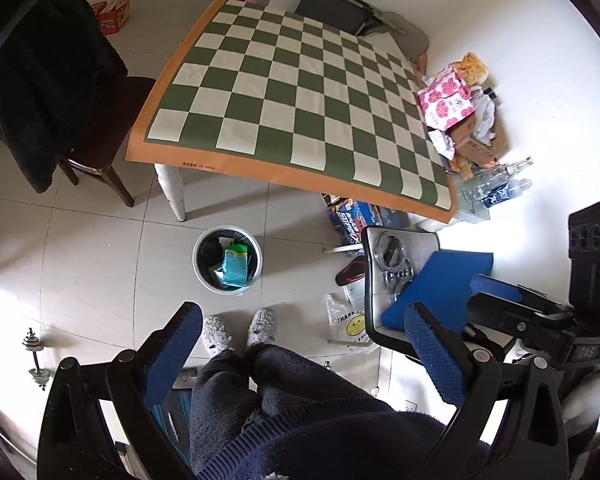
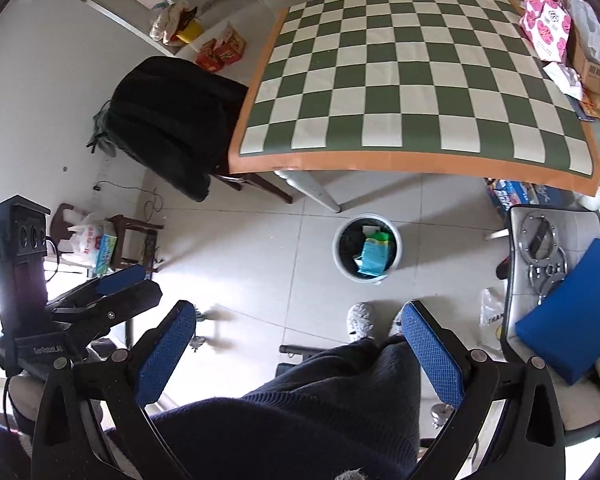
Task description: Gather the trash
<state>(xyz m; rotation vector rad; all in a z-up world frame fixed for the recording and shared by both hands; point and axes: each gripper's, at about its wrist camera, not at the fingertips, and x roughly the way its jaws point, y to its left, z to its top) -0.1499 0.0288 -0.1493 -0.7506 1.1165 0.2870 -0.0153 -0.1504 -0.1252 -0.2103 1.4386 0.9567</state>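
Both grippers held high above the floor, pointing down past the person's dark trousers (image 1: 284, 396) and grey slippers (image 1: 262, 326).

Left gripper (image 1: 304, 350): jaws spread wide, nothing between the blue pads. Right gripper (image 2: 296, 350): same, released and empty.

Trash bin (image 1: 228, 258): round, pale rim, dark liner, standing on the tiled floor just in front of the slippers and beside the near table leg (image 1: 174, 192). In both wrist views it sits ahead of the jaws and well below them, clear of both pairs of pads. A teal packet (image 1: 236, 264) lies on top of its contents; what is under that is too dark to make out.

Remaining trash pile (image 1: 466, 116): at the far right edge of the table, off the checkered cloth (image 1: 292, 100), well apart from either gripper. Includes a pink flowered tissue pack (image 1: 446, 98), cardboard, crumpled white plastic; clear bottles (image 1: 496, 182) lie at the near end. In the right wrist view the pile is cut off by the frame edge.

Chair (image 2: 548, 280) at the person's right carries metal rings and a blue cushion (image 2: 572, 328). A plastic bag (image 1: 350, 322) on the floor is partly hidden by the chair; it appears to bear a smiley print.

Each view shows the other gripper only in part at the frame edge.
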